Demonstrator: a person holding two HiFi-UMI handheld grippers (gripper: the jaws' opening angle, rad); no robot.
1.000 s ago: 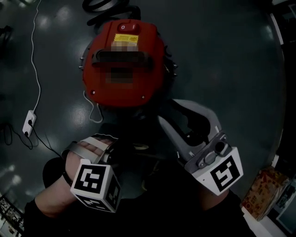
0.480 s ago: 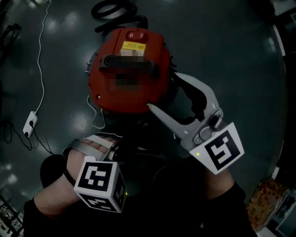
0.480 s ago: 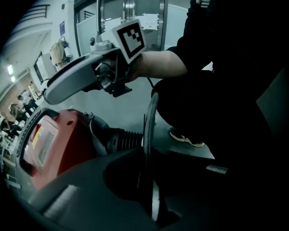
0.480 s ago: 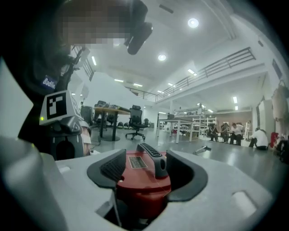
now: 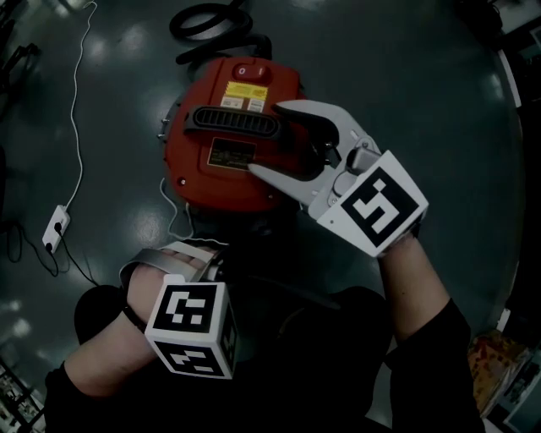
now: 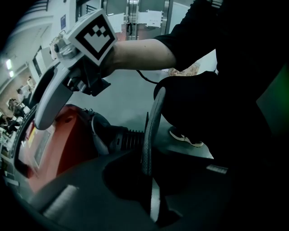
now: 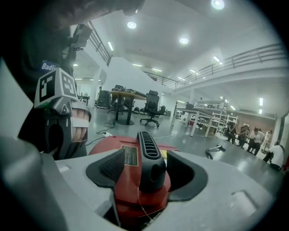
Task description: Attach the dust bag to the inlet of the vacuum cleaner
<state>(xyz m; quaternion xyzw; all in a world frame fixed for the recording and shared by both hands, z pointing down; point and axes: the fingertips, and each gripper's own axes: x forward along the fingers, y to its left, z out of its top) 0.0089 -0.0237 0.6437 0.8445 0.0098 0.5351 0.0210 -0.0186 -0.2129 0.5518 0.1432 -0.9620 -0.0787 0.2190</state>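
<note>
Now right gripper [image 5: 264,138] gapes astride vacuum cleaner [image 5: 193,169] handle [image 5: 228,121]; left gripper [image 6: 149,180] pinches thin dark strip [image 6: 151,131].

we see a dark, glossy grey floor [image 5: 423,76] catching pale glints, with a white cable [image 5: 75,118] trailing to a power strip [image 5: 52,222]. around it stands a tall white hall: round ceiling lights [image 7: 183,40], a railed gallery [image 7: 253,56], tables [image 7: 124,95], an office chair [image 7: 151,108], people [image 7: 255,134] far off.

The dark curved strip [image 6: 151,117] pinched in the left gripper [image 6: 149,167] is too dim to identify. The hose [image 5: 207,19] runs off the head view's top edge, and the right gripper [image 5: 263,138] covers the handle [image 5: 232,121] at its right end.
</note>
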